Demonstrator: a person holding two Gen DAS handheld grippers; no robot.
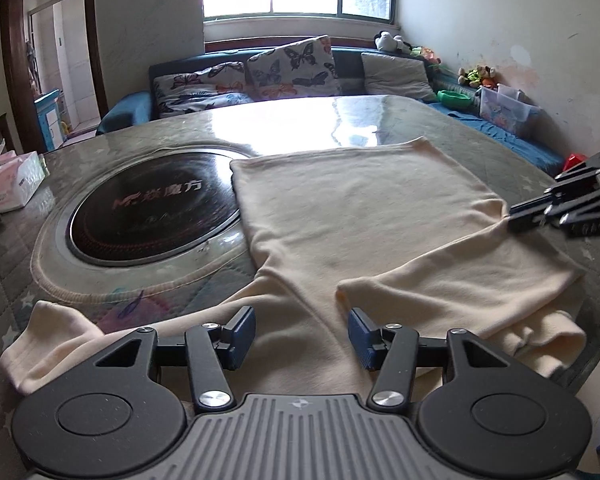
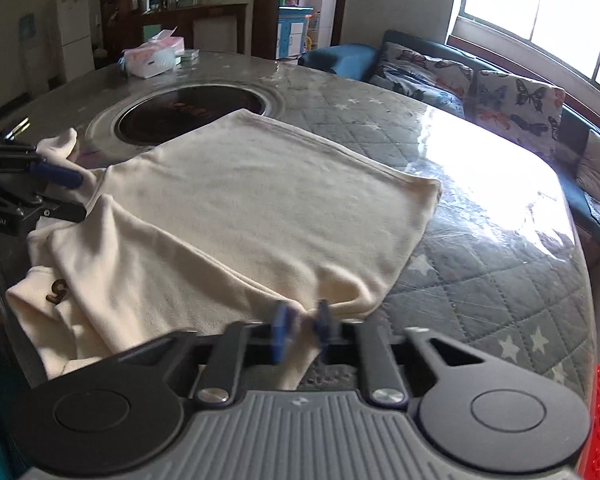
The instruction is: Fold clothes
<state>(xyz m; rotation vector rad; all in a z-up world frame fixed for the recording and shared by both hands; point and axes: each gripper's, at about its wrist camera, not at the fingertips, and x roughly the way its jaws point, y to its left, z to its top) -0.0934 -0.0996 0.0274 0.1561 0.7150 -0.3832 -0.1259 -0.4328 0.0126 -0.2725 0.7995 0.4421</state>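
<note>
Both grippers work at the near edge of a cream shirt (image 1: 340,216). One, the right gripper (image 2: 300,330), has its blue pads pinched tight on a bunched fold of the shirt's side edge; the pads are blurred, but cloth shows between them. Its partner, the left gripper (image 1: 302,334), stands with jaws about half apart over the shirt near a sleeve, pads not pressing the cloth. Seen from the right wrist, its body bears white lettering, "Robot.AI".

Soft and fleecy, the shirt lies spread across a round table (image 2: 480,272), its hem toward the far side, one sleeve (image 1: 460,276) folded over the body and the other trailing left. Near the collar end a dark brown mark shows, possibly a "9" or "6"; it is partly creased under.

Beside the shirt sits a black round cooktop (image 1: 152,212) sunk into the table, printed with "MF" and Chinese characters. A quilted grey cover with stars lies under a clear sheet. A tissue pack (image 2: 154,58) rests at the far edge. Beyond stands a blue sofa (image 1: 128,110) with butterfly cushions (image 1: 292,66).
</note>
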